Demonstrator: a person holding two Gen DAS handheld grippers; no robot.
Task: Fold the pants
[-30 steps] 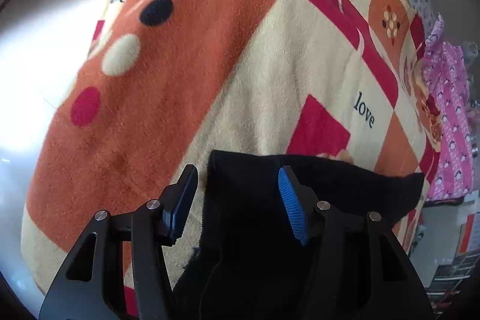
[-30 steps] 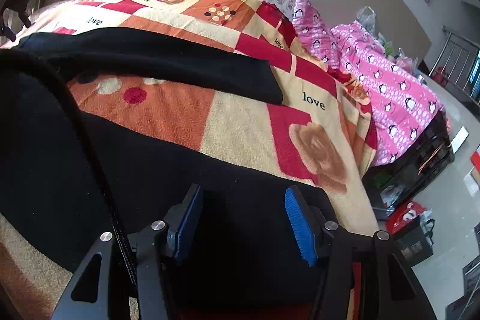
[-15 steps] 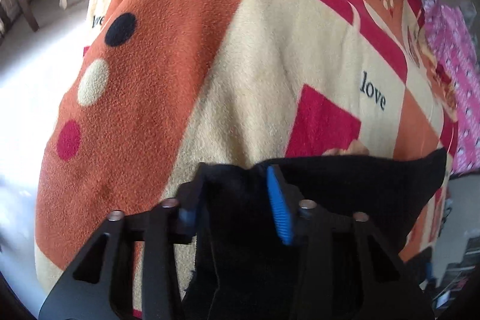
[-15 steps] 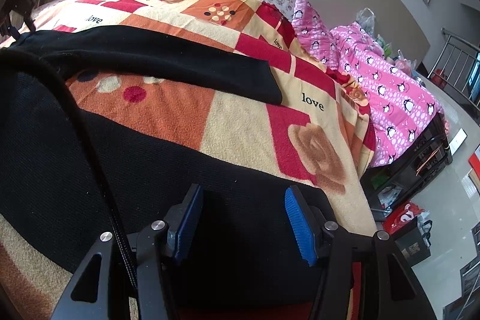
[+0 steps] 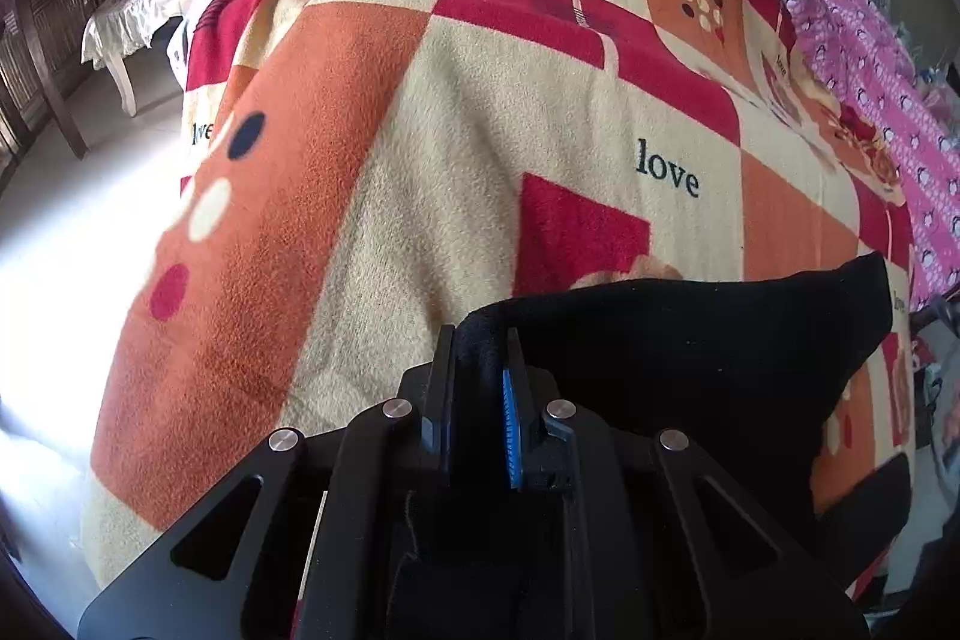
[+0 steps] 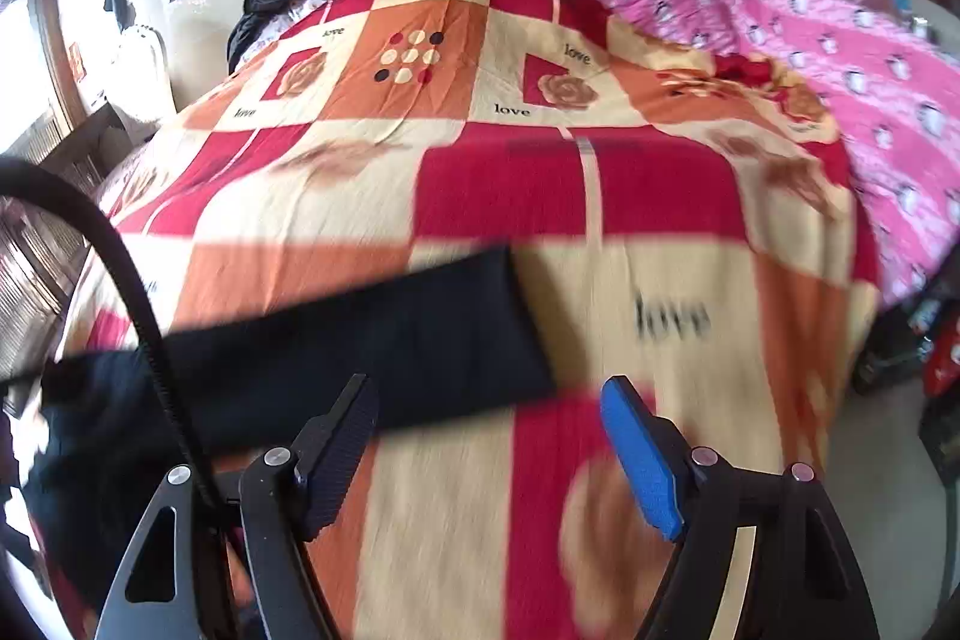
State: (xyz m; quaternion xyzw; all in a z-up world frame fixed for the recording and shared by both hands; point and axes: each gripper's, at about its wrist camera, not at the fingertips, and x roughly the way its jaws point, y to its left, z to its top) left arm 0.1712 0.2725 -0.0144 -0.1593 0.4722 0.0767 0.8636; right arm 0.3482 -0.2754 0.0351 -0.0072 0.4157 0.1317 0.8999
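The black knit pants [image 5: 690, 358] lay on a fleece blanket of orange, red and cream squares printed with roses and the word "love" [image 5: 480, 130], which covered a bed. In the left wrist view the garment filled the lower right of the frame, and one raised fold of its edge stood between the pads of the left tongs [image 5: 480, 388]. Those jaws had just been closing and were pinched tight on that black fold, with only a thin sliver of the blue pad [image 5: 511, 418] showing beside the cloth.

In the right wrist view, which was smeared by motion, one long leg of the pants [image 6: 372, 340] stretched across the blanket from the left edge to a squared end near the middle. The right tongs [image 6: 486, 448] stood wide apart, their jaws having just been opening, with nothing between them but bare blanket; the pant leg ran just beyond the left finger [image 6: 336, 454]. A black cable [image 6: 138, 304] curved down the left side. Pink bedding printed with penguins [image 6: 840, 40] lay along the blanket's right side.
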